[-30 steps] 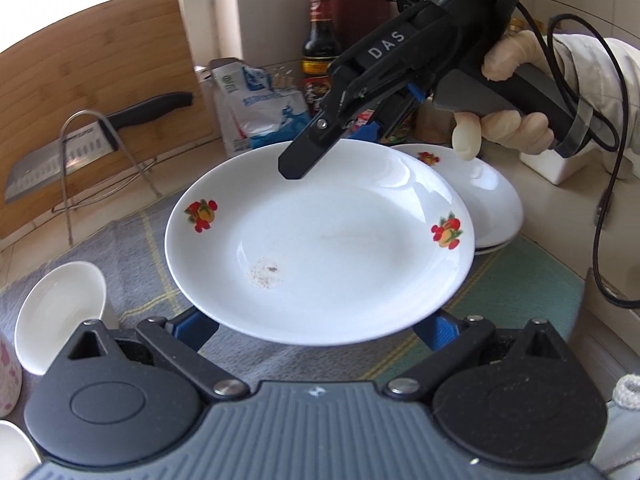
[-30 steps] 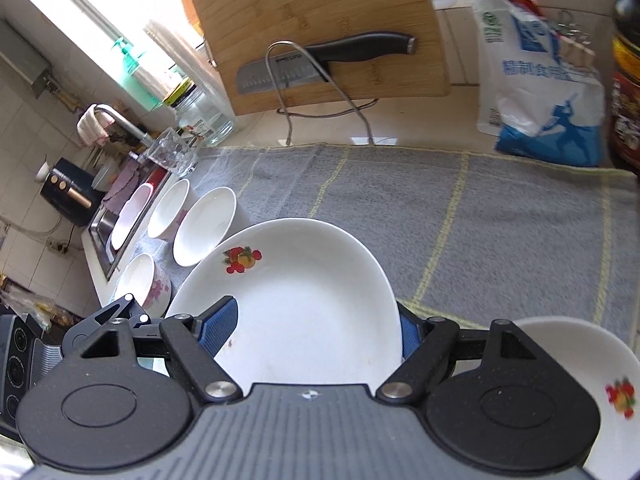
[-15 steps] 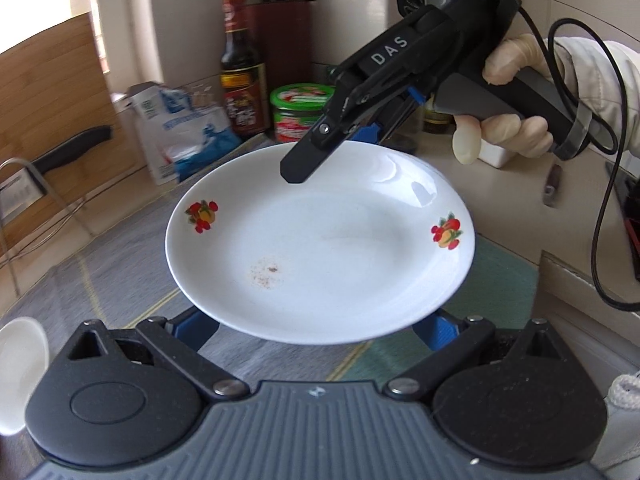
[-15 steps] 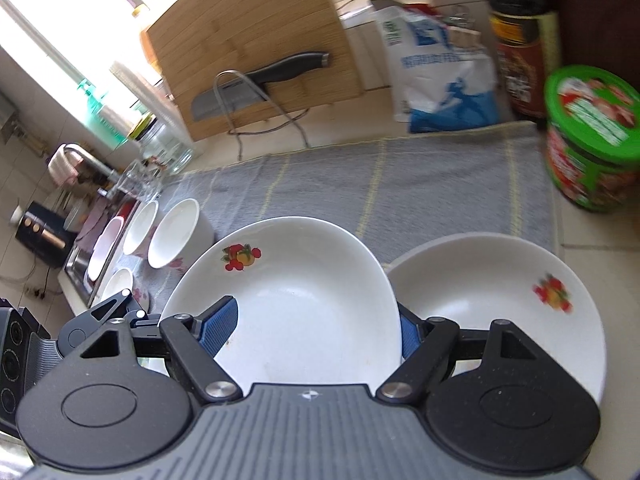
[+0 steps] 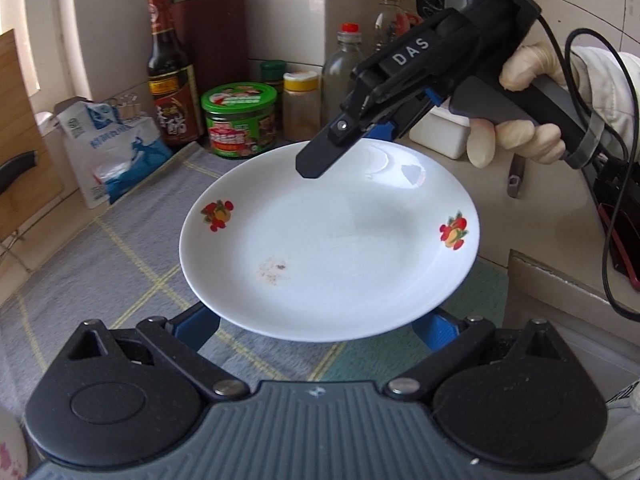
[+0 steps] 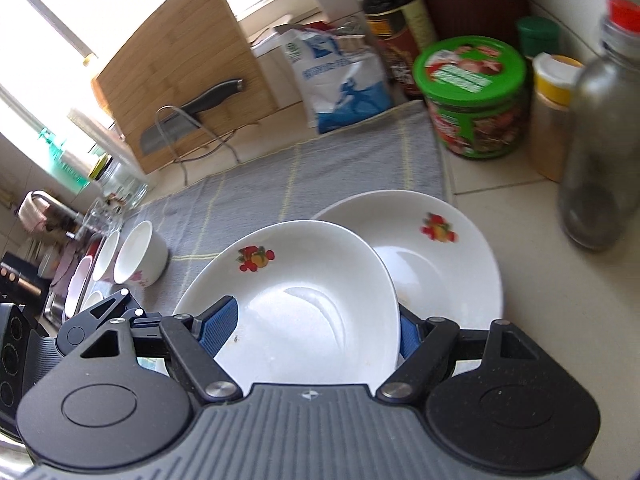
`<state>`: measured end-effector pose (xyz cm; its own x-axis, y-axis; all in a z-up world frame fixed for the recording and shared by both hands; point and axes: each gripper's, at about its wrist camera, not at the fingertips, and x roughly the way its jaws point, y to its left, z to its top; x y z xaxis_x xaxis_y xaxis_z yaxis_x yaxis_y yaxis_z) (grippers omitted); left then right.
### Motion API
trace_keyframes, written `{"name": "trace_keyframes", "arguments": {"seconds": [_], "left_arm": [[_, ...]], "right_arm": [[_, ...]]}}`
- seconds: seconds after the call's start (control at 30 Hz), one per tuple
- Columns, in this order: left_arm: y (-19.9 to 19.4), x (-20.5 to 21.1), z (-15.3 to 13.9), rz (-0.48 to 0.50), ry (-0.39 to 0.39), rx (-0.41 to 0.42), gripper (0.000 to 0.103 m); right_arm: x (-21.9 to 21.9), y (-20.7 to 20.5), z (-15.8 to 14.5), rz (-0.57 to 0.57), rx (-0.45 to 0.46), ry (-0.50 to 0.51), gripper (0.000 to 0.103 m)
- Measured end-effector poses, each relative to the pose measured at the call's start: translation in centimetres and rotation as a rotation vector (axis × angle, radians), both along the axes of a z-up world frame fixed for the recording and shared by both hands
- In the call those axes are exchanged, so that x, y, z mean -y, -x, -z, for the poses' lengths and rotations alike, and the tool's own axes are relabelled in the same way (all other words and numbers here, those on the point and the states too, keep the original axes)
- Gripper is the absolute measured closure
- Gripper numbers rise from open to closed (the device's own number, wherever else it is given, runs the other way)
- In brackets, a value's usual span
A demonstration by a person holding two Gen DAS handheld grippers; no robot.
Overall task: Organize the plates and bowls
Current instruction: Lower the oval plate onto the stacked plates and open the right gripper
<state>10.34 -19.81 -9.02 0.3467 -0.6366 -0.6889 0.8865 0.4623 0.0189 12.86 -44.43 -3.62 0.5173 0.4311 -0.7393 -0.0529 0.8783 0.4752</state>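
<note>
- We have one white plate [image 5: 328, 240] carried in the air between both grippers, fruit prints on its rim, a brownish smear near its centre.
- Left gripper [image 5: 320, 332]: the plate's near edge sits between our blue pads [image 5: 198, 326], jaws set apart to plate width. Pad contact is hidden under the rim, so we cannot tell if it clamps or only cradles.
- Right gripper [image 6: 318, 330]: jaws part-way apart, blue pads [image 6: 220, 326] against either side of the same plate, closed on it. In the left wrist view it comes in from the upper right, gripped by a gloved hand [image 5: 516, 128], its black finger lying over the plate's far rim.
- Below and just right of the carried plate, in the right wrist view, a second plate [image 6: 448, 264] with the same fruit print sits on the pale counter [image 6: 532, 320], partly overlapped in view by the carried one.
- Under it all, a grey towel [image 5: 120, 260] with yellow lines.
- To the left on the towel: white bowls [image 6: 140, 252] in a row.
- Farther back: green-lidded tub [image 5: 239, 120], dark sauce bottle [image 5: 170, 76], blue-and-white bag [image 5: 108, 152], yellow-capped jar [image 5: 301, 106], grey bottle with red cap [image 6: 604, 120].
- Farthest: bamboo board [image 6: 180, 72] upright, cleaver [image 6: 192, 112] in a wire stand in front of it.
</note>
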Motion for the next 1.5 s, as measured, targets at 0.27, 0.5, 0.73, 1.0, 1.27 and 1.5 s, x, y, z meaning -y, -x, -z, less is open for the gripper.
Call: {"name": "trace_keyframes", "arguments": {"seconds": [0.27, 0.5, 0.73, 1.0, 1.27, 1.5], "left_arm": [[-0.5, 1.3, 0.8, 0.026, -0.026, 0.001, 0.002], [-1.5, 1.8, 0.9, 0.044, -0.038, 0.001, 0.002], [-2.5, 2.1, 1.1, 0.047, -0.044, -0.001, 0.002], [-3.6, 2.6, 1.4, 0.045, -0.045, -0.008, 0.003], [-4.0, 2.8, 1.8, 0.051, -0.05, 0.0, 0.003], [-4.1, 2.6, 1.7, 0.037, -0.042, 0.002, 0.003]], "right_arm": [[1.2, 0.2, 1.1, 0.032, -0.016, -0.005, 0.019], [1.9, 0.1, 1.7, 0.048, -0.029, -0.01, 0.019], [2.3, -0.1, 2.3, 0.064, -0.04, -0.011, 0.019], [2.7, 0.4, 2.4, 0.081, -0.043, -0.006, 0.019], [2.7, 0.8, 2.1, 0.086, -0.047, 0.01, 0.019], [2.7, 1.3, 1.5, 0.103, -0.029, 0.022, 0.019]]}}
